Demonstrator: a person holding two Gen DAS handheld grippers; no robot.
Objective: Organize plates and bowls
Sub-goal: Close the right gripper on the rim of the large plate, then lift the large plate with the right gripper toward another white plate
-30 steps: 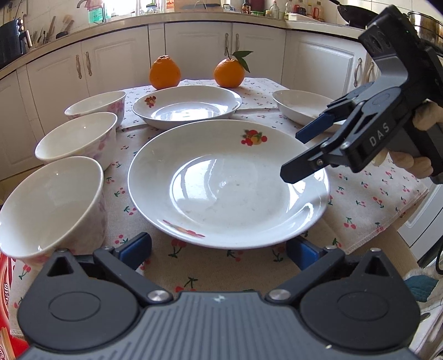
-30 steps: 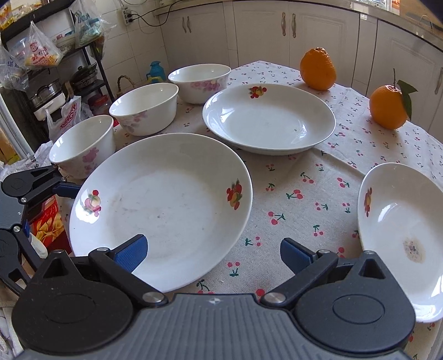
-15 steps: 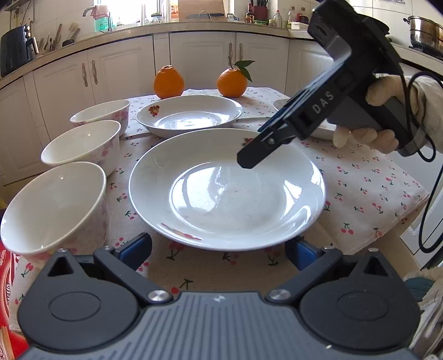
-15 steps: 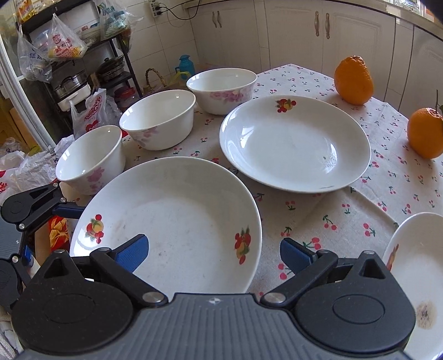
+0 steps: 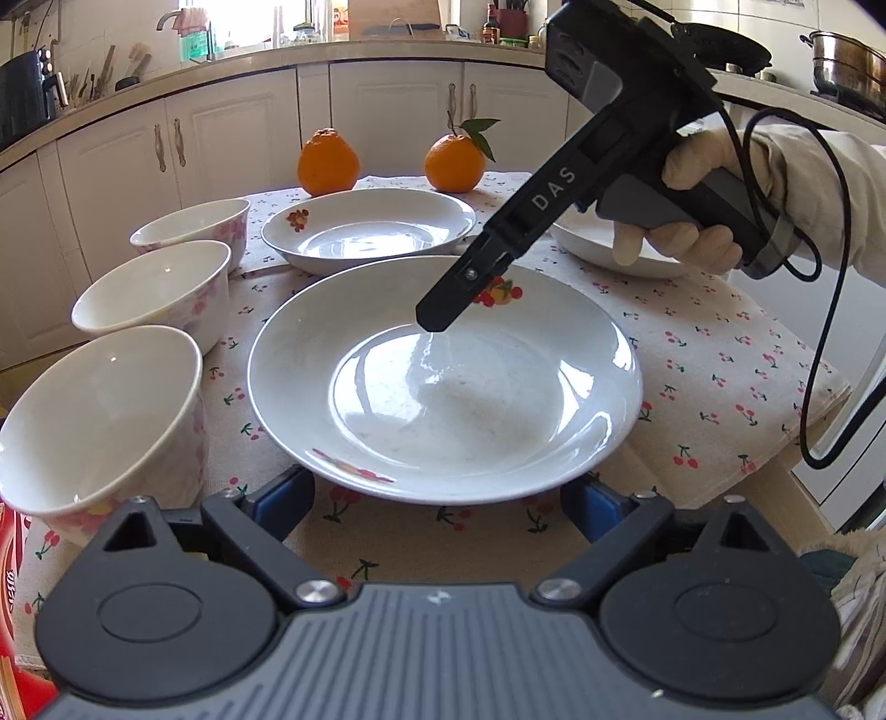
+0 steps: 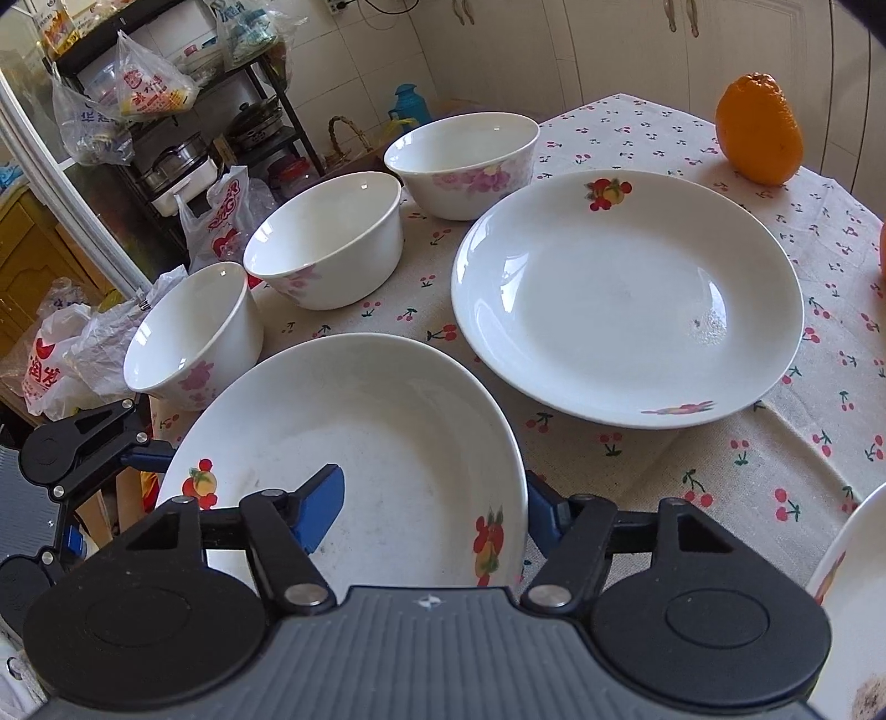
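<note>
White plate [image 6: 354,443] rim sits between the closing right tool [image 6: 432,509] (pads apart)

a home kitchen: white cabinets [image 5: 232,138], countertop [image 5: 387,47], steel pot [image 5: 847,66]

Plates: three — near [image 5: 443,382], far [image 5: 368,230], right, mostly hidden [image 5: 620,252].
Bowls: three, in a row at left [image 5: 94,410] [image 5: 152,293] [image 5: 191,230].
Oranges: two [image 5: 328,163] [image 5: 454,164], the second with a leaf.
Grippers: two.
</note>
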